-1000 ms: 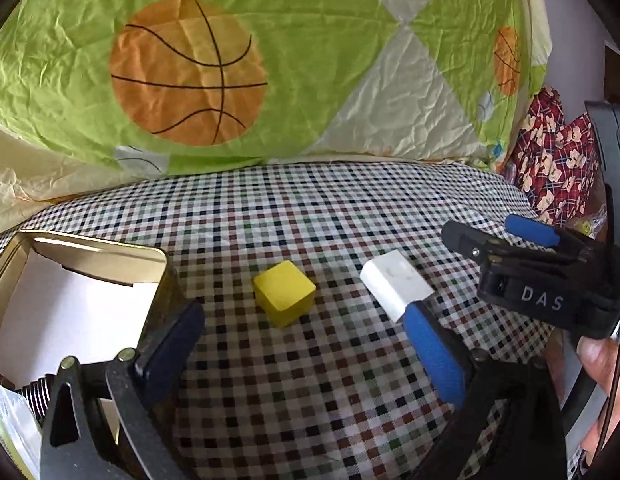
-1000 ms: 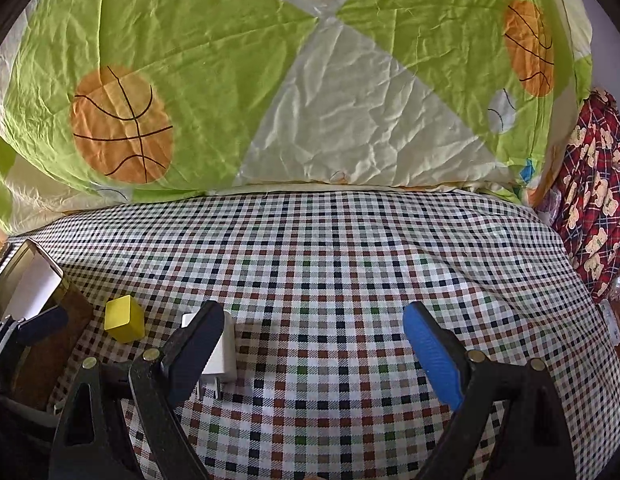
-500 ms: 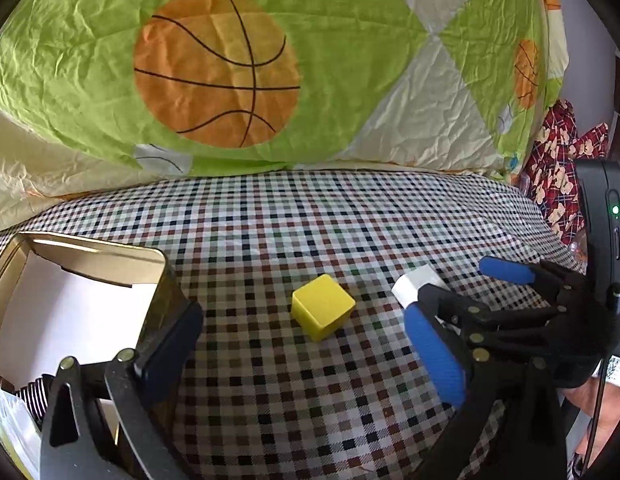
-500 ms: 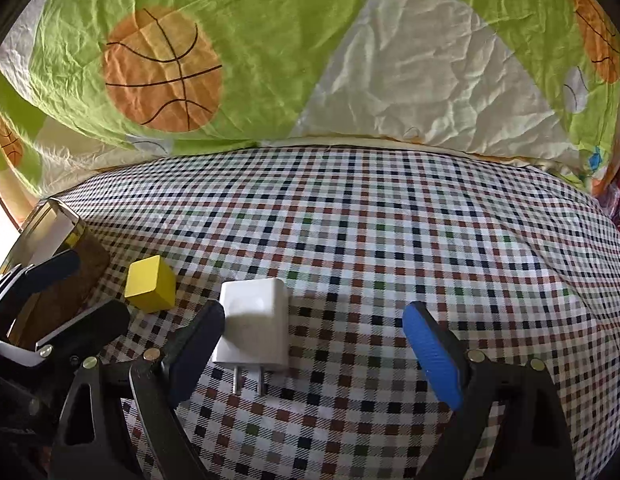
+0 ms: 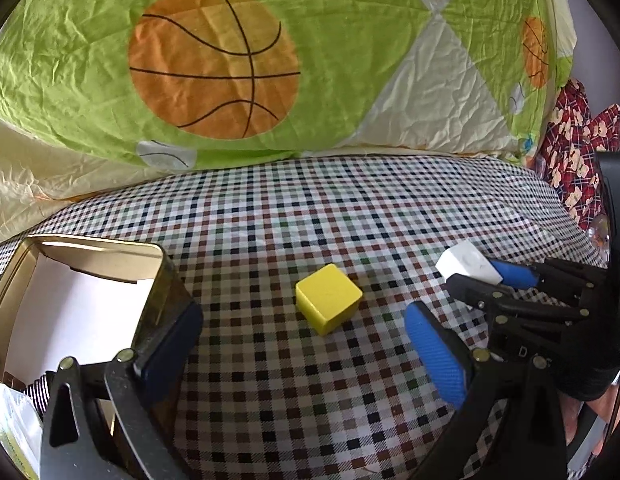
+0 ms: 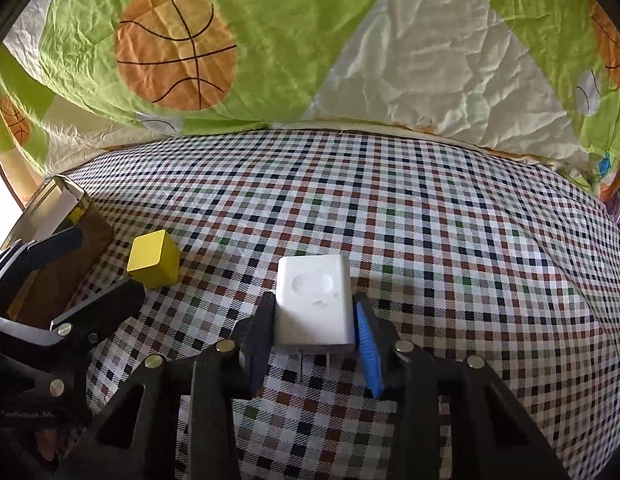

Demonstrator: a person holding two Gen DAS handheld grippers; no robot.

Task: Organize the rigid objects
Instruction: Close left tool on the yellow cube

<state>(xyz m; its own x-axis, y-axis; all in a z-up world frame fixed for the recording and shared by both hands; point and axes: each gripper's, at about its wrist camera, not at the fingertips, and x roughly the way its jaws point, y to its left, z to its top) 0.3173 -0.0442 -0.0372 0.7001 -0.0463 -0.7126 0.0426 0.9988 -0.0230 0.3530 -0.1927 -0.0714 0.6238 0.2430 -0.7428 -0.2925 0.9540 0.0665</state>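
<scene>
A white plug charger [image 6: 313,304] lies on the checked cloth, prongs toward the camera. My right gripper [image 6: 311,338] is shut on its two sides. It also shows in the left wrist view [image 5: 467,266], held at the right by the right gripper [image 5: 489,280]. A yellow cube [image 5: 327,303] sits mid-cloth, ahead of and between the fingers of my open, empty left gripper [image 5: 302,352]. The cube [image 6: 153,259] is left of the charger in the right wrist view. A gold tin box [image 5: 98,246] with a white lining stands open at the left, touching my left finger.
A green quilt with basketball prints [image 5: 214,60] is heaped along the back of the checked cloth [image 6: 429,220]. Red patterned fabric [image 5: 573,152] lies at the far right. The left gripper [image 6: 50,280] sits beside the tin [image 6: 54,216] in the right wrist view.
My right gripper has moved left and forward around the white charger and closed on it. The left gripper has shifted slightly, so the yellow cube now sits more centred ahead of it.
</scene>
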